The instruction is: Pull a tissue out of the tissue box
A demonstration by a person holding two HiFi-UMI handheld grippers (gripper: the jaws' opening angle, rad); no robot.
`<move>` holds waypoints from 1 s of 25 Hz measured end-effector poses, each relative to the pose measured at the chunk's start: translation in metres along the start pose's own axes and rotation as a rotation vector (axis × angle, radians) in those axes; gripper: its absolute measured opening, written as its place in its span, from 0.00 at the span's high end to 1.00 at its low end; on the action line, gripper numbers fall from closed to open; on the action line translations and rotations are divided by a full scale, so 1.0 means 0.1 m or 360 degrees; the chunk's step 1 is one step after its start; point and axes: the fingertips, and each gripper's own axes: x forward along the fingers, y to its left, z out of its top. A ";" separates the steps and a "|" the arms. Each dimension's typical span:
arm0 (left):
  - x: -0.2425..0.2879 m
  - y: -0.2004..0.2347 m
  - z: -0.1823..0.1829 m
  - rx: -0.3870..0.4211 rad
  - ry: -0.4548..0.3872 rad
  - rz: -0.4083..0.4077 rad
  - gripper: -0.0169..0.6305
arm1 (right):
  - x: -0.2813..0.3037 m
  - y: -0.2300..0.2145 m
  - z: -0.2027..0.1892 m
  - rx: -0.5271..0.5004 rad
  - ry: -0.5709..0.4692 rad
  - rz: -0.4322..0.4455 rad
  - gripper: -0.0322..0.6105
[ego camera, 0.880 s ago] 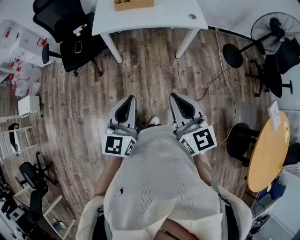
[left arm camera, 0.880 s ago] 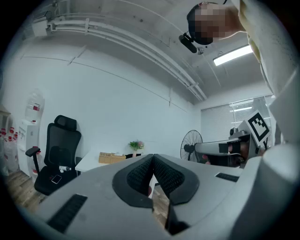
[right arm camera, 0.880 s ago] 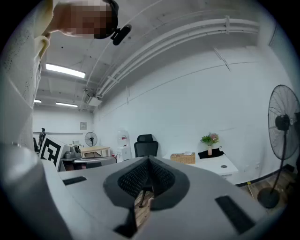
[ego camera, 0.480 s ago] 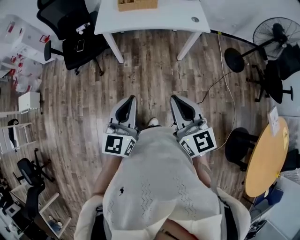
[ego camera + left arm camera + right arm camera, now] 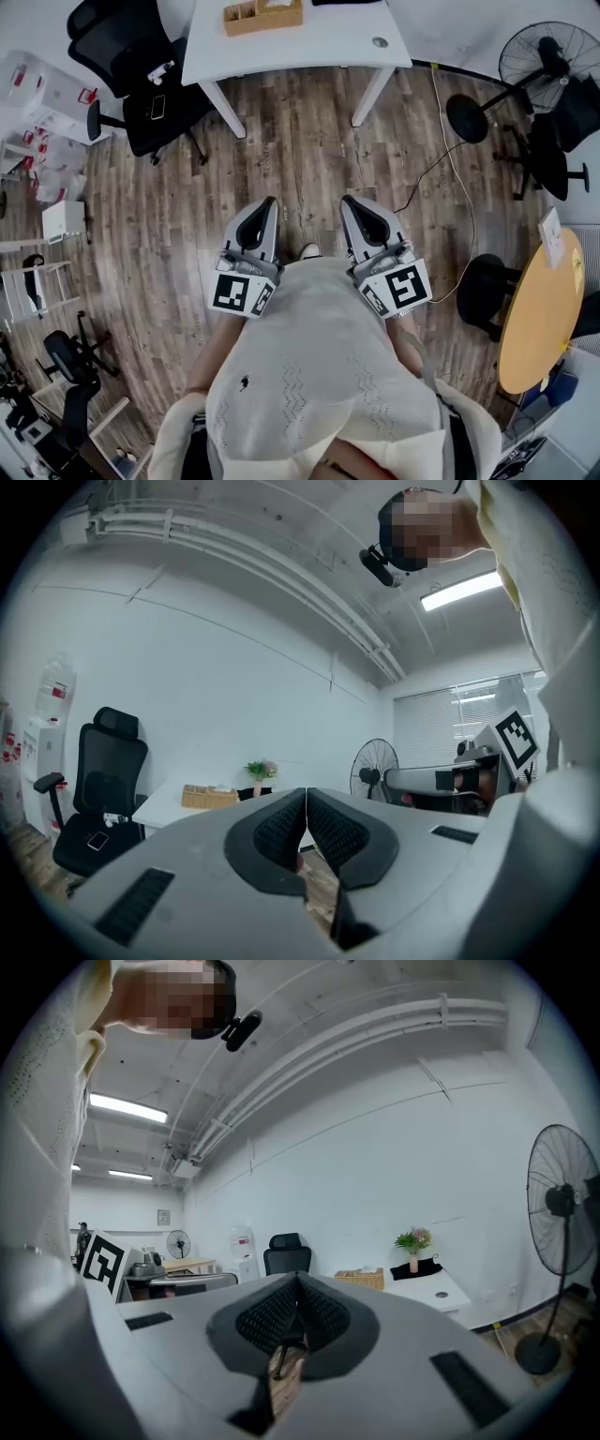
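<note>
Head view: left gripper (image 5: 269, 203) and right gripper (image 5: 348, 202), both clenched and empty, at the waist; tissue box (image 5: 263, 15) on far table (image 5: 319, 37), well apart. Approach first, then open one gripper.

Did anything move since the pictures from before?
Hardly. The white table and its wicker basket show a bit more at the top of the head view, so the view shifted slightly. Nothing was grabbed or dropped. The left tool and right tool stayed shut, empty, side by side before the person's body.
</note>
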 end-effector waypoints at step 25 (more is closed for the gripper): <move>0.53 0.11 -0.01 0.0044 -0.0033 -0.0006 0.78 | 0.16 -0.41 -0.05 -0.0055 0.0039 -0.0059 0.95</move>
